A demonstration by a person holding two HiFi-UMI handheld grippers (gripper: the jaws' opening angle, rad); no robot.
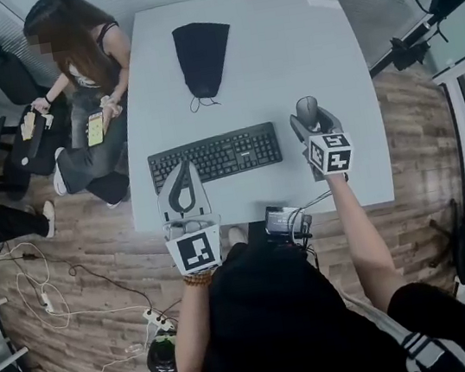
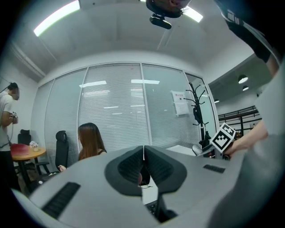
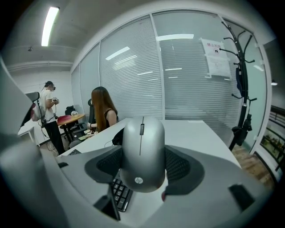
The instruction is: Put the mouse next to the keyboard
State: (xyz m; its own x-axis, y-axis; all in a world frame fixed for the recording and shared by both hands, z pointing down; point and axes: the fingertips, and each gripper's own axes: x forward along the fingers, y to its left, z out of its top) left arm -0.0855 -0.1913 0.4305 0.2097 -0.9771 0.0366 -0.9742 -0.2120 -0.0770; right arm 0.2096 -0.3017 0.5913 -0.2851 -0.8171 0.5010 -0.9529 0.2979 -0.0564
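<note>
Left gripper (image 1: 183, 173), lower centre of the head view, has jaws together on nothing, over the table's (image 1: 315, 45) near edge. Right gripper (image 3: 143, 167) is clamped on the mouse (image 3: 143, 147) just right of the keyboard (image 1: 215, 155): carry step near its end, judged; next it calls for lowering beside the keyboard and releasing. Whether the mouse touches the table cannot be told; the gripper covers most of it from above.

The mouse (image 3: 143, 147) looks like smooth silver-grey plastic with a satin sheen. The keyboard (image 1: 215, 155) is matt black plastic. Beyond the keyboard, the black pouch (image 1: 201, 54) looks like soft matt cloth. The table (image 1: 307, 46) under the keyboard is smooth, pale and matt. The right gripper (image 3: 143, 167) has a matt grey plastic body and dark ribbed pads (image 3: 179, 164).
</note>
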